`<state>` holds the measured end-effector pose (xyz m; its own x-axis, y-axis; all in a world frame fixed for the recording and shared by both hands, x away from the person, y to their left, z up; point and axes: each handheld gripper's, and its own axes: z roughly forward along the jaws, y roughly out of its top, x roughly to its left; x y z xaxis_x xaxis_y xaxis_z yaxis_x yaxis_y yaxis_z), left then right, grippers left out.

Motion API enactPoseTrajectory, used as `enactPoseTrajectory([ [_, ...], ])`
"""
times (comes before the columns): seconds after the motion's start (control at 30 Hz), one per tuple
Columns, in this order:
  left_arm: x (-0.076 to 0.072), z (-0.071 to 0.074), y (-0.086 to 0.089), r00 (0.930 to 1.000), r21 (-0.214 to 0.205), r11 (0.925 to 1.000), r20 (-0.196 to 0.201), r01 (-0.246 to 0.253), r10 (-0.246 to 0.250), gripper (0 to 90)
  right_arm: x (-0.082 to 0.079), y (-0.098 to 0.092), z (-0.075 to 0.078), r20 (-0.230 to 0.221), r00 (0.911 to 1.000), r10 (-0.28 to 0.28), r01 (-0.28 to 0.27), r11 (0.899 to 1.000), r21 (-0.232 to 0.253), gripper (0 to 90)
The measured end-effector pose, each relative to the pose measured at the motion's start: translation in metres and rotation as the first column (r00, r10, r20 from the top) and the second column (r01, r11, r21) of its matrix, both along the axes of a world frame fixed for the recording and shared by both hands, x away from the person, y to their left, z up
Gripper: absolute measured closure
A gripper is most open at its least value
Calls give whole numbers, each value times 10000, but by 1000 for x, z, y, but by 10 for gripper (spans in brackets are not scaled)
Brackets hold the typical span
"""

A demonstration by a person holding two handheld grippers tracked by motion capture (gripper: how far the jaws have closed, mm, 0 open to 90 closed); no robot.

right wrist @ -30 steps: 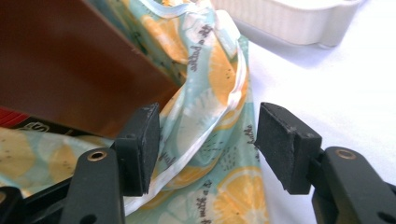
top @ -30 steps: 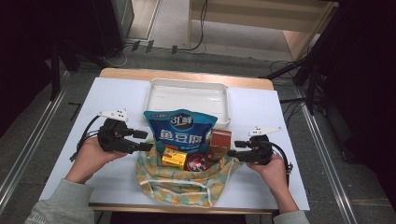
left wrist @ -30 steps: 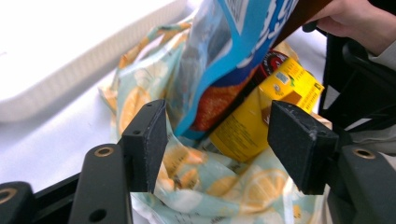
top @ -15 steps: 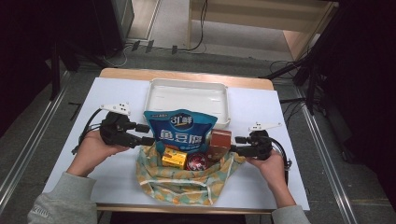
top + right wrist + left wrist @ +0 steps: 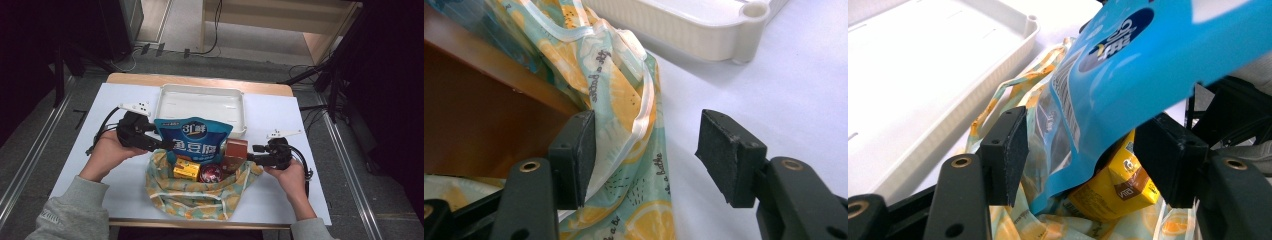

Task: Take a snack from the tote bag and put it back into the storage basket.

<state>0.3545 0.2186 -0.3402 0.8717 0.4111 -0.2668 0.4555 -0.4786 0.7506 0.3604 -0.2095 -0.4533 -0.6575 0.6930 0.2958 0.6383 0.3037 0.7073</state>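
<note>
Blue snack pouch [image 5: 192, 137]: half out of the printed cloth bag [image 5: 195, 197], between the left gripper [image 5: 1093, 155]'s jaws; grip uncertain. Right gripper [image 5: 644, 150]: jaws apart at the bag's rim. White tray [image 5: 167, 107]: empty. Yellow carton [image 5: 185, 169], brown box [image 5: 235, 152], red item [image 5: 210, 172]: not yet unpacked.

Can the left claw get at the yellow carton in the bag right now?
Probably not directly. The left claw stands open around the blue pouch, which hangs in front of the yellow carton inside the bag; the pouch must move first.
</note>
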Motion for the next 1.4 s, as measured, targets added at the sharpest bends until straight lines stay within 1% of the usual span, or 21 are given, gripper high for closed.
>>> enactPoseTrajectory([
  [0.03, 0, 0, 0, 10000, 0, 10000, 0, 0, 0, 405, 0, 0, 0, 0, 10000, 0, 0, 10000, 0, 414],
  [0.1, 2, 2, 1, 9999, -192, 9998, -102, -6, 4, 408, -1, 0, 0, -49, 10000, 24, -24, 10000, -41, 414],
  [0.13, 3, 4, 1, 9999, -170, 9999, -120, -18, 15, 411, -1, 0, -1, -97, 10000, 10, -11, 10000, -25, 414],
  [0.17, 5, 7, 1, 9999, -301, 9995, -157, -21, 16, 420, -1, -1, -1, -144, 9999, -73, 73, 10000, -36, 419],
  [0.27, 6, 12, 0, 9996, -434, 9990, -258, 47, -58, 429, -1, -2, -1, -123, 9999, -114, 115, 9999, 26, 425],
  [0.37, 7, 20, -3, 9997, -307, 9993, -127, 223, -227, 449, -1, -2, 0, -83, 9999, -123, 124, 9999, 95, 426],
  [0.5, 13, 24, -7, 9993, -250, 9992, -194, 326, -331, 468, 0, -2, -1, -144, 9998, -150, 151, 9999, 71, 427],
  [0.53, 15, 24, -9, 9991, -263, 9990, -222, 357, -363, 485, 0, -2, -1, -135, 9998, -138, 139, 9999, 46, 428],
  [0.57, 17, 25, -11, 9994, -240, 9991, -91, 345, -347, 509, 0, -1, -1, -85, 9999, -102, 102, 9999, 27, 429],
  [0.6, 17, 25, -11, 9994, -240, 9991, -91, 345, -347, 526, 0, -1, -1, -85, 9999, -102, 102, 9999, 27, 429],
  [0.7, 20, 29, -12, 9987, -329, 9982, 9, 503, -503, 595, 1, -3, -3, -233, 9996, -141, 142, 9999, 70, 433],
  [0.73, 20, 29, -12, 9987, -329, 9982, 9, 503, -503, 656, 1, -3, -3, -233, 9996, -141, 142, 9999, 70, 433],
  [0.77, 21, 29, -13, 9984, -338, 9979, 8, 557, -557, 656, 2, -3, -3, -297, 9994, -181, 183, 9998, 63, 433],
  [0.8, 22, 30, -12, 9984, -389, 9976, 18, 569, -569, 727, 2, -4, -3, -307, 9993, -198, 201, 9998, 89, 437],
  [0.83, 22, 30, -12, 9984, -389, 9976, 18, 569, -569, 755, 2, -4, -3, -307, 9993, -198, 201, 9998, 89, 437],
  [0.93, 25, 32, -14, 9992, -305, 9987, -48, 403, -405, 788, 1, -3, -2, -257, 9995, -193, 195, 9998, 97, 438],
  [1.0, 24, 34, -15, 9993, -186, 9992, 63, 364, -362, 816, 1, -4, -2, -276, 9994, -197, 200, 9998, 100, 438],
  [1.13, 24, 36, -17, 9994, -26, 9994, 46, 357, -357, 890, 1, -4, -2, -236, 9995, -201, 204, 9997, 123, 440],
  [1.23, 24, 36, -18, 9996, 3, 9996, 33, 273, -273, 900, 1, -5, -2, -223, 9996, -193, 195, 9997, 117, 440],
  [1.33, 23, 38, -20, 9997, -24, 9998, 152, 186, -185, 900, 1, -4, -2, -228, 9996, -169, 172, 9998, 118, 441],
  [1.4, 23, 40, -22, 9999, -55, 9999, 80, 97, -96, 900, 1, -4, -3, -265, 9996, -137, 141, 9998, 136, 441],
])
